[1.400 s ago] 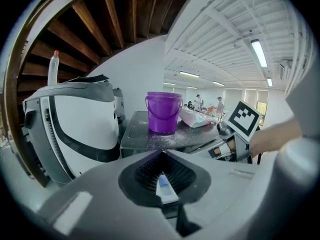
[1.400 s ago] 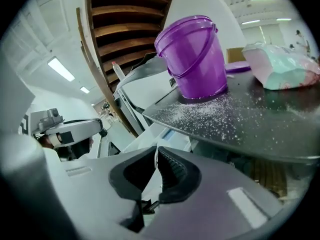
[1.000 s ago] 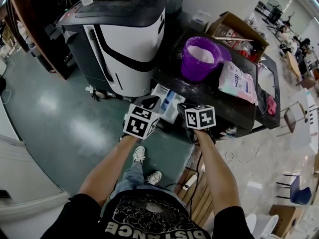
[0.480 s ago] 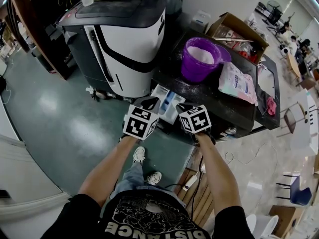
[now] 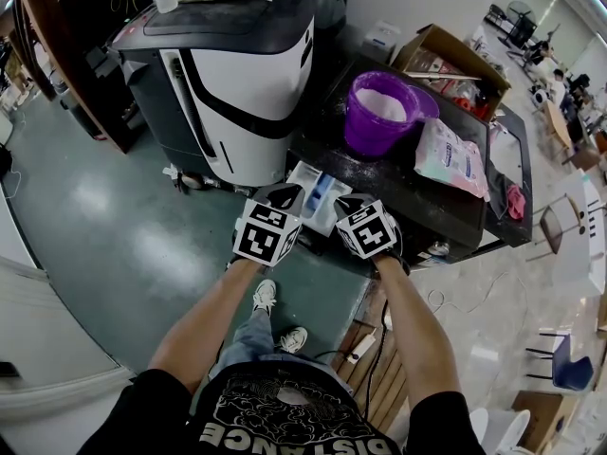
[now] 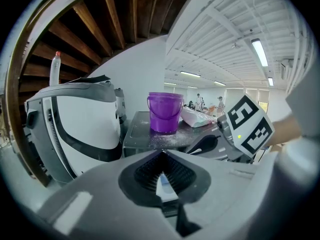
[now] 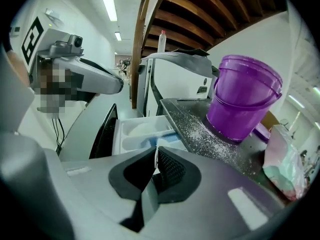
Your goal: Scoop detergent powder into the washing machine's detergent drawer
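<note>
Left gripper (image 5: 283, 195) and right gripper (image 5: 351, 203): both jaws were clenched on nothing. Drawer (image 5: 311, 185) lay just beyond, its near end hidden behind them. Bucket (image 5: 377, 114) stood on table (image 5: 432, 207).

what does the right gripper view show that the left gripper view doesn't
Only the right gripper view: the open detergent drawer with its white compartments, and the left hand-held gripper. Only the left gripper view: the right hand-held gripper with its marker cube. Both: the purple bucket, spilled powder around it, the bag and the washing machine.
</note>
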A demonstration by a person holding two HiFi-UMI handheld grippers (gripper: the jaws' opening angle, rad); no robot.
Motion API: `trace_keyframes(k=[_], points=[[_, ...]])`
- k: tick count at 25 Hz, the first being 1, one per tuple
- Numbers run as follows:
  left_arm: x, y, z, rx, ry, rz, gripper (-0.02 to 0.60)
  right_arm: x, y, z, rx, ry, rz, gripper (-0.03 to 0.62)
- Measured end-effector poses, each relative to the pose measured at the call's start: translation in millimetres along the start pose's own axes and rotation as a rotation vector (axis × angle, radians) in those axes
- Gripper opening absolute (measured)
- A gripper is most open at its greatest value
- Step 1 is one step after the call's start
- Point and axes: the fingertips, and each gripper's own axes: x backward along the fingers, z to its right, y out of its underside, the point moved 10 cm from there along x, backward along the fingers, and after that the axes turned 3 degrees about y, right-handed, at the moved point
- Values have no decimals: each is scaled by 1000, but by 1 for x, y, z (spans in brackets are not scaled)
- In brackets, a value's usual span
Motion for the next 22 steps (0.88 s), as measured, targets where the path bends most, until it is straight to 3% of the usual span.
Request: trace_keyframes(k=[22], points=[[5, 1, 1, -5, -6, -1, 9, 8, -5, -15, 263, 89, 5, 34]])
